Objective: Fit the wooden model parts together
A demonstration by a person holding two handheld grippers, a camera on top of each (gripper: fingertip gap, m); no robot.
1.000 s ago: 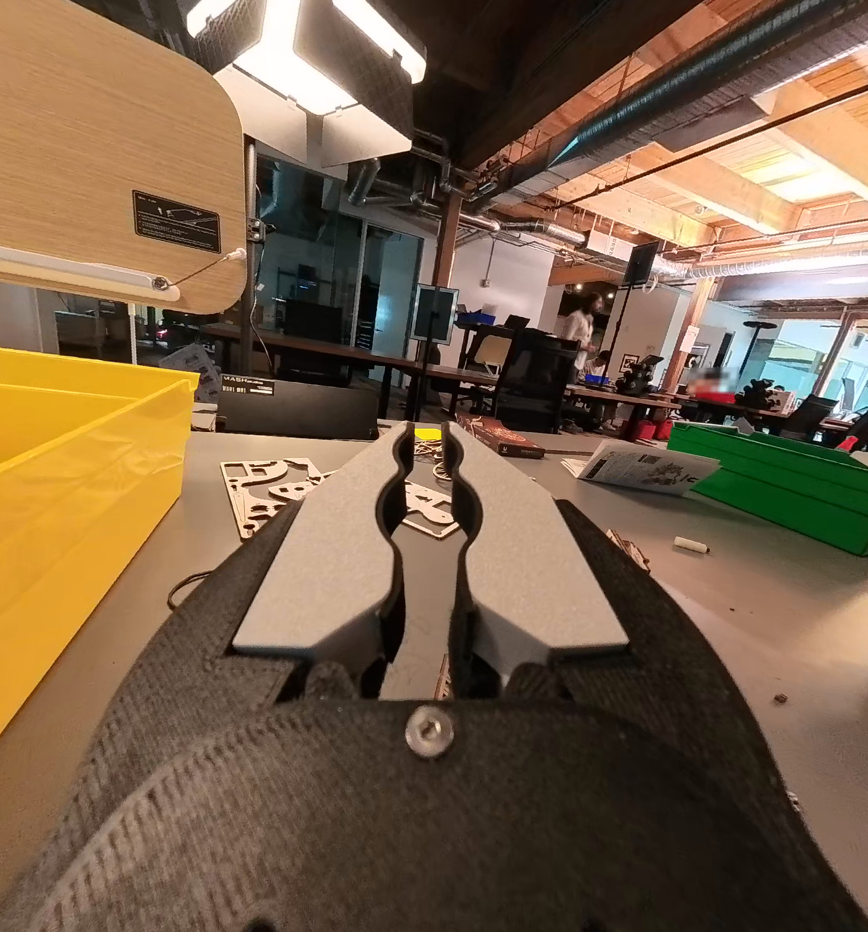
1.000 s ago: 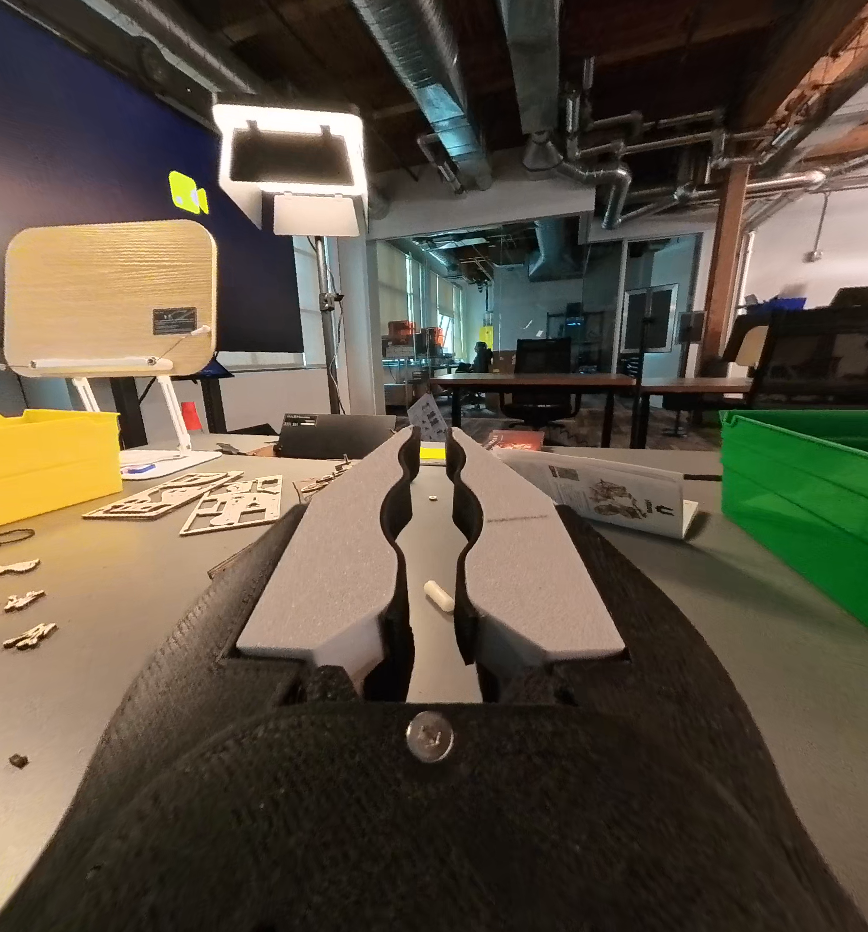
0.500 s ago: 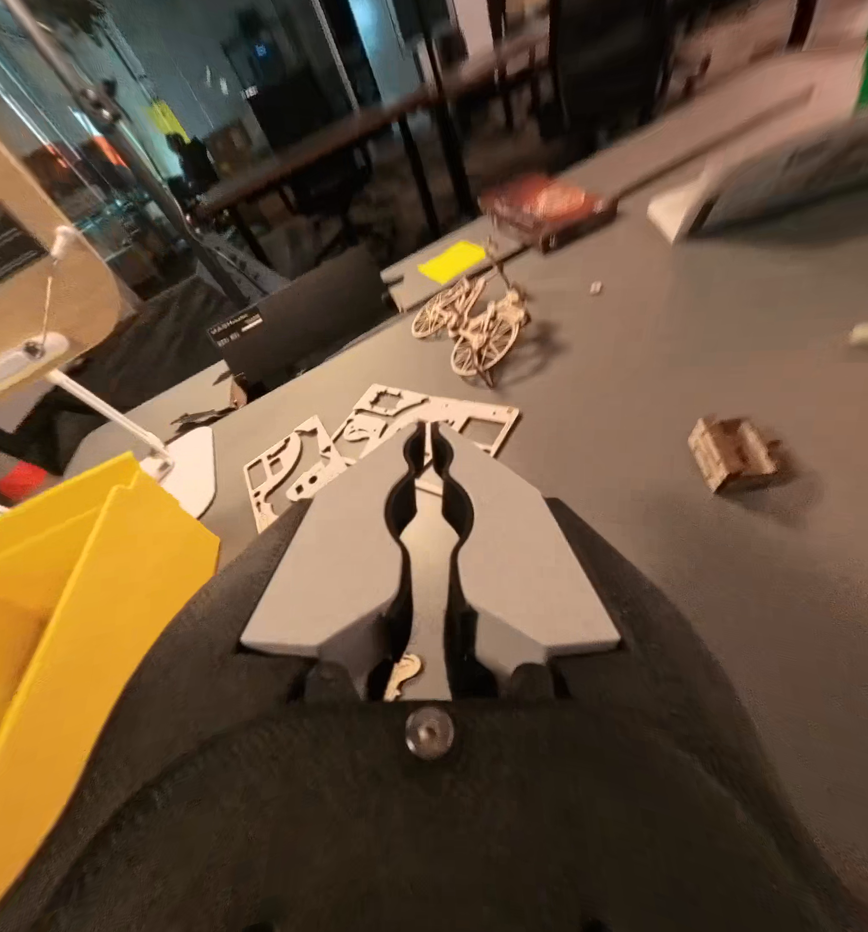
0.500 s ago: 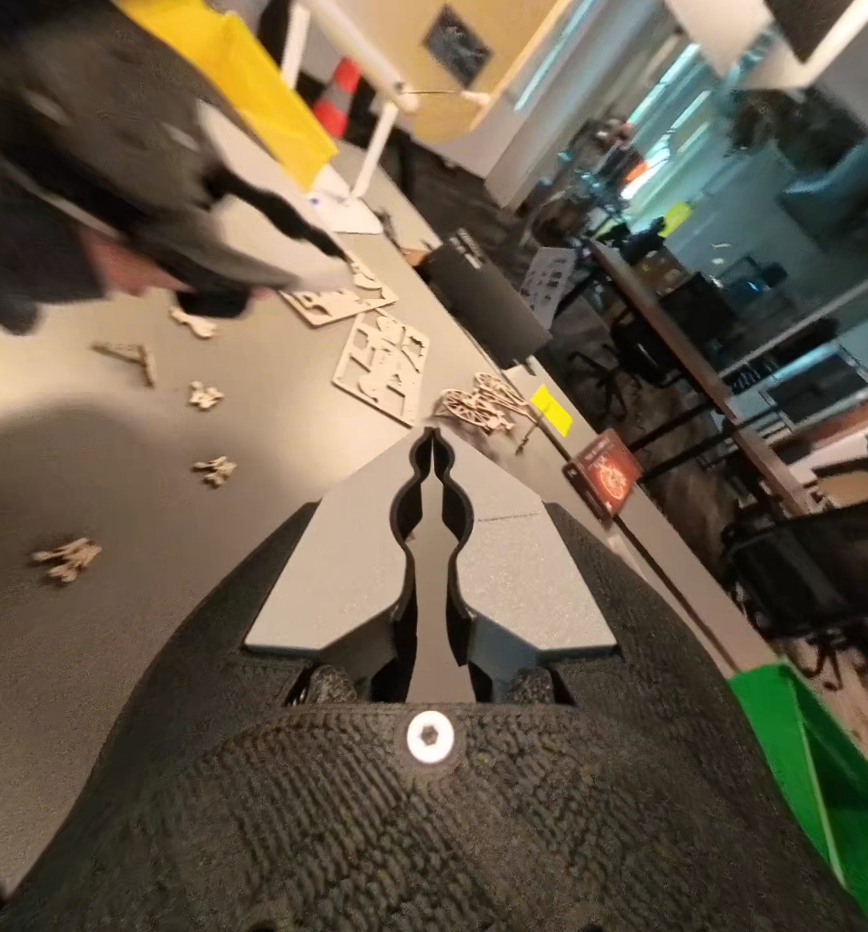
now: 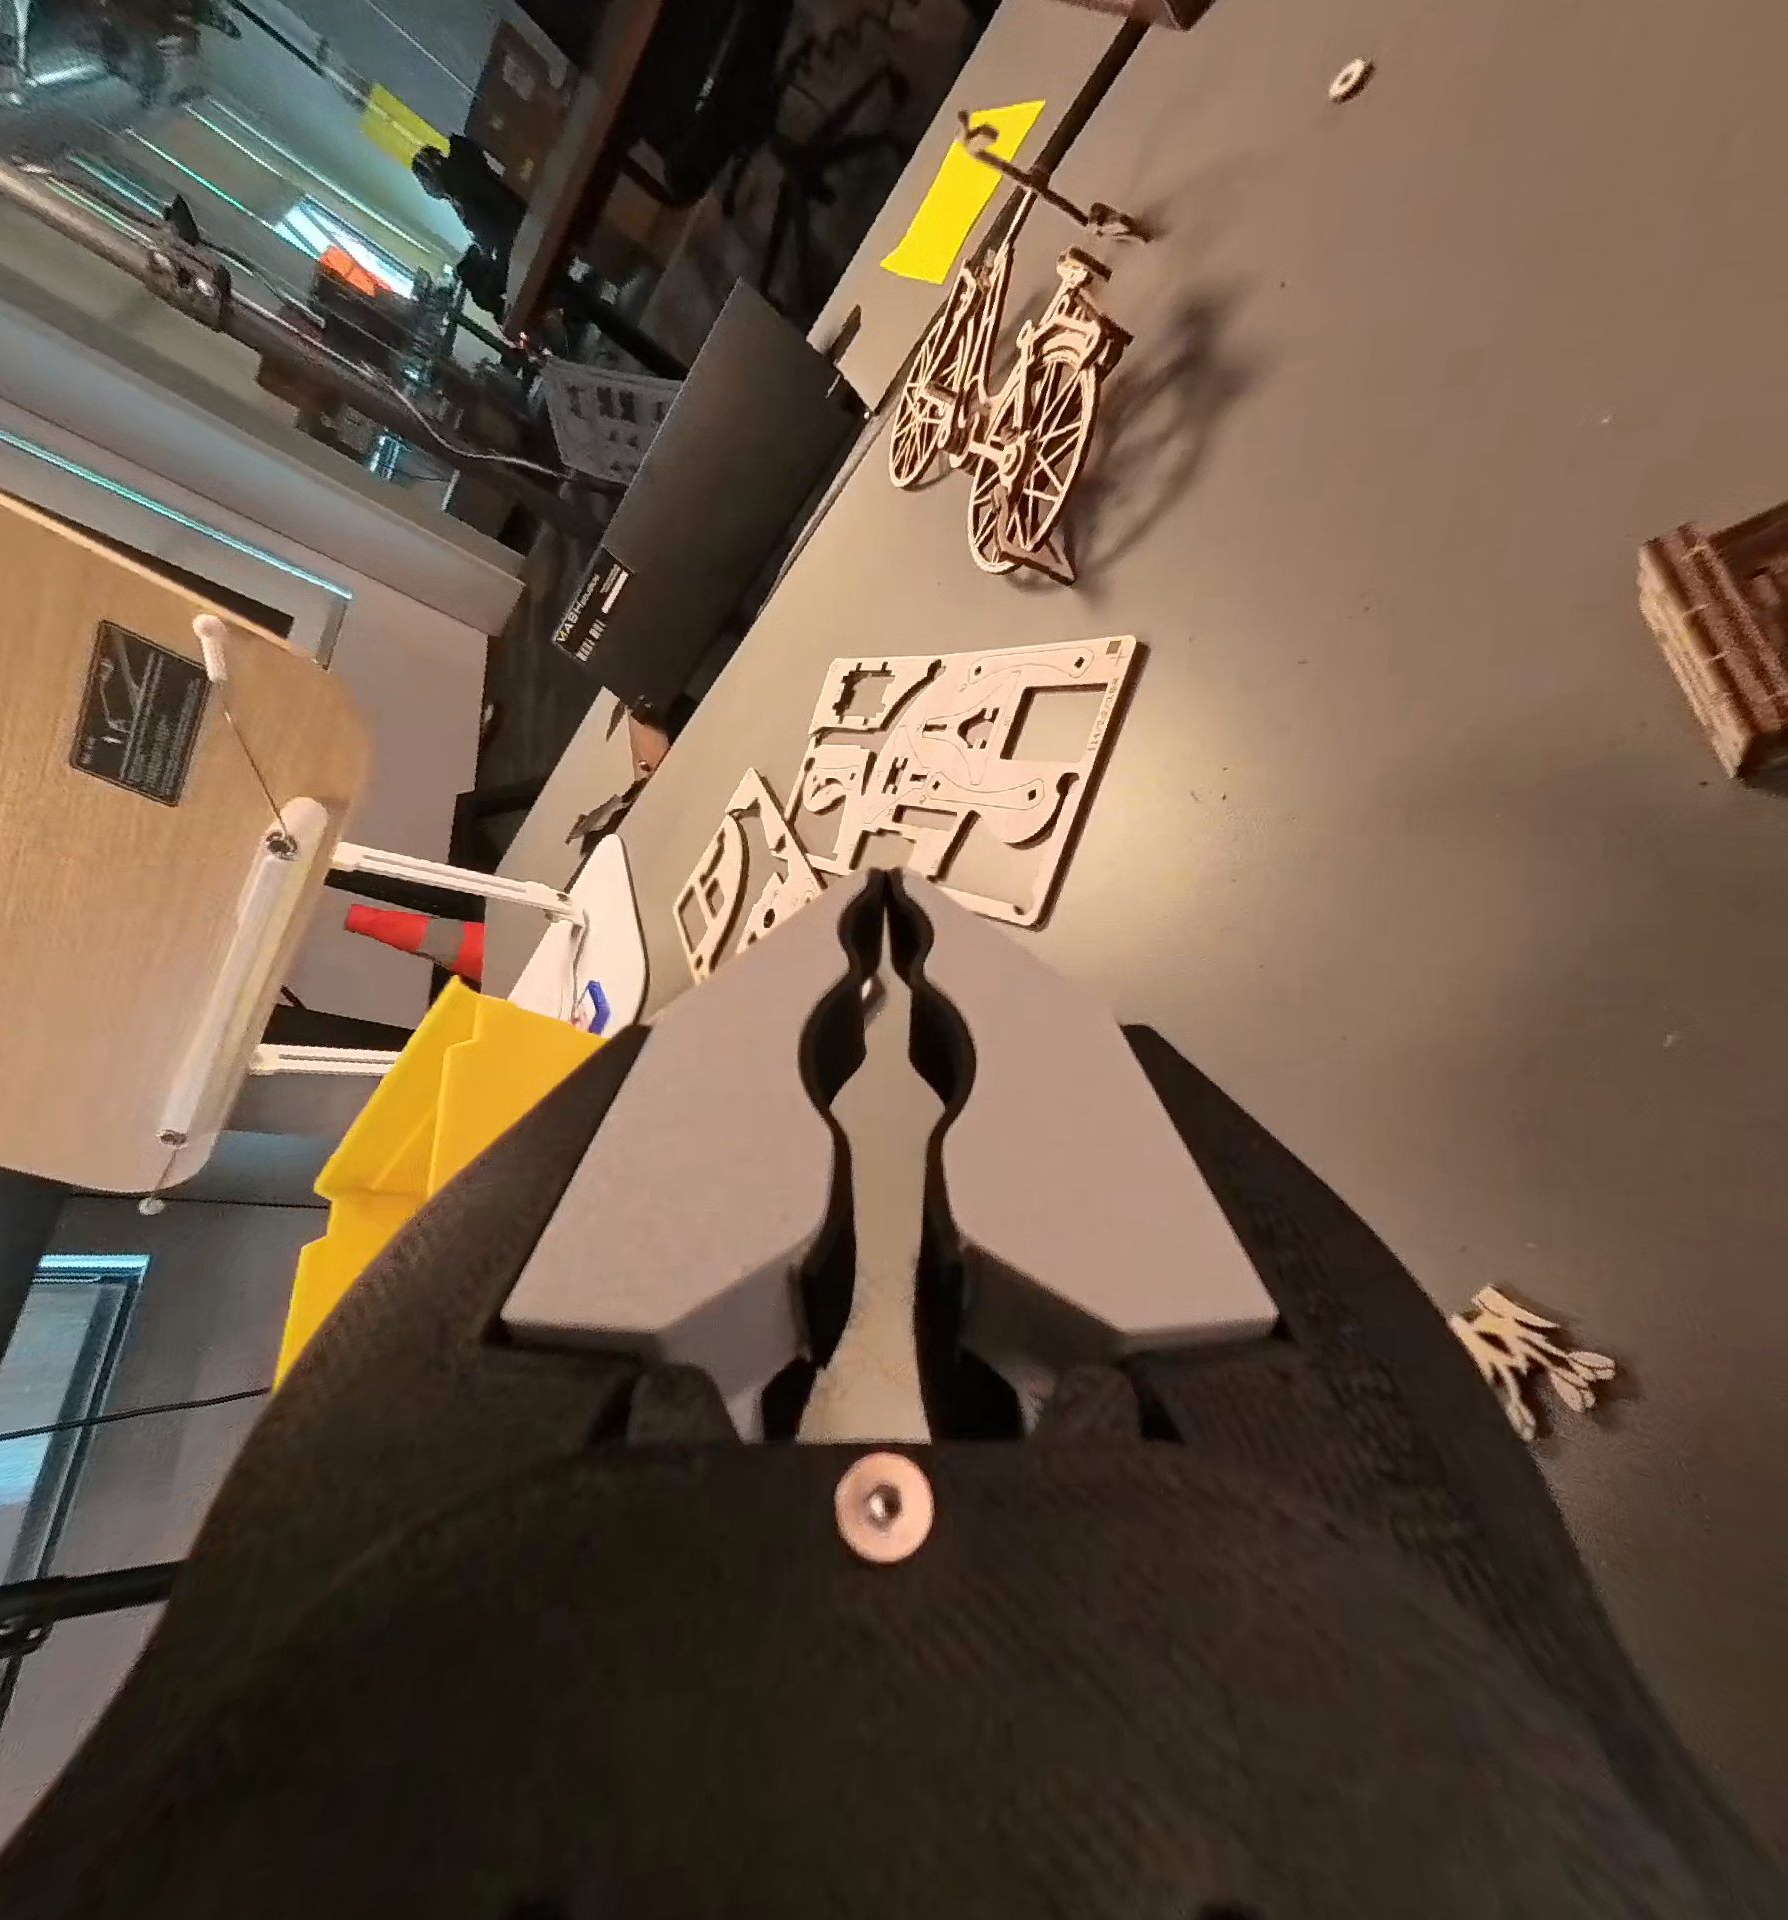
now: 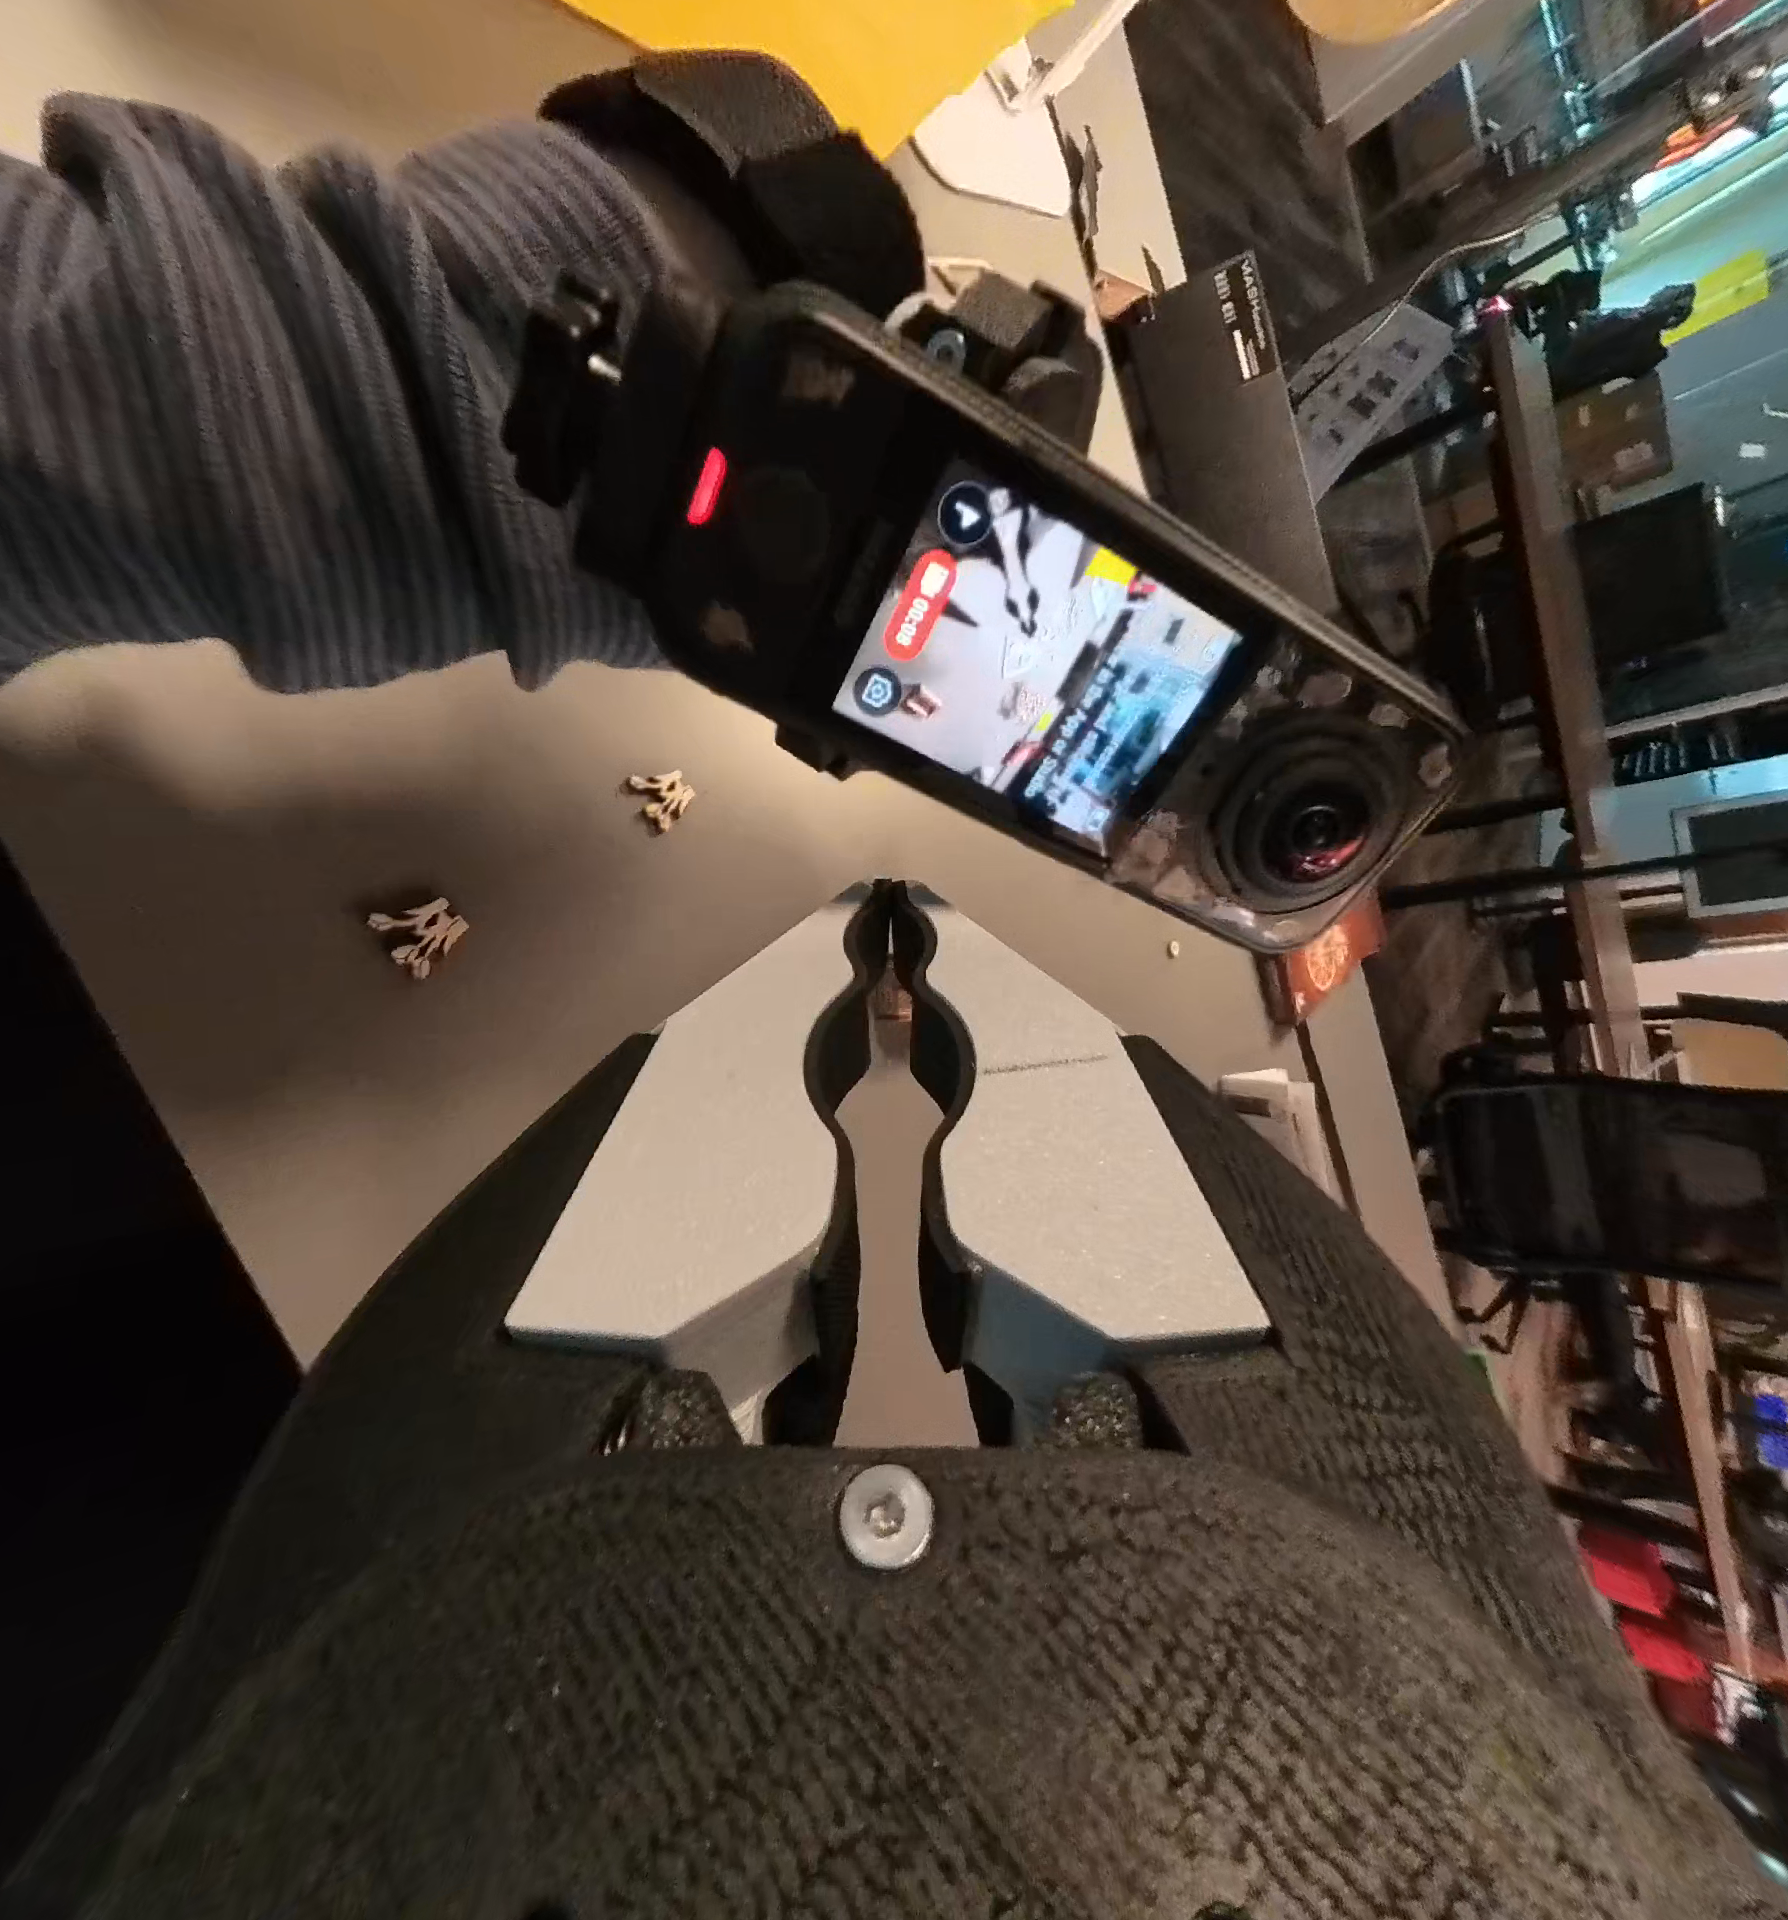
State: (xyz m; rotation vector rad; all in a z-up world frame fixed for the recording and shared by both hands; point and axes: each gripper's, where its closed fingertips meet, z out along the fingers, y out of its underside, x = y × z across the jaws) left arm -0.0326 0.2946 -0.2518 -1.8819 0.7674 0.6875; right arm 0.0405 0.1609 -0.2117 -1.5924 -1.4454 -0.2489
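Note:
My left gripper (image 5: 882, 883) is shut and empty, held rolled on its side above the grey table (image 5: 1441, 987). Beyond its tips lie two punched wooden part sheets (image 5: 973, 769). A built wooden bicycle model (image 5: 1004, 405) stands farther off. A dark wooden block assembly (image 5: 1763, 634) sits at the right, and a small loose wooden piece (image 5: 1529, 1361) lies near the gripper's right side. My right gripper (image 6: 888, 891) is shut and empty, also rolled sideways. Two small loose wooden pieces (image 6: 417, 932) (image 6: 661, 798) lie on the table to its left.
A person's sleeved arm (image 6: 246, 416) with a wrist-mounted camera (image 6: 1056, 644) crosses just above the right gripper's tips. A yellow bin (image 5: 433, 1132), a wooden-panel stand (image 5: 90, 831), a black box (image 5: 713, 509) and a yellow note (image 5: 957, 192) line the table's far edge. There is about 15 cm between the tips of the two grippers. Left tips and right tips are each some 12 cm from the small loose wooden piece (image 5: 1529, 1361). The right camera catches it too, in the right wrist view (image 6: 663, 797).
Both grippers have lifted off the table, rolled sideways and closed from open to shut. The left arm with its camera has come in front of the right gripper.

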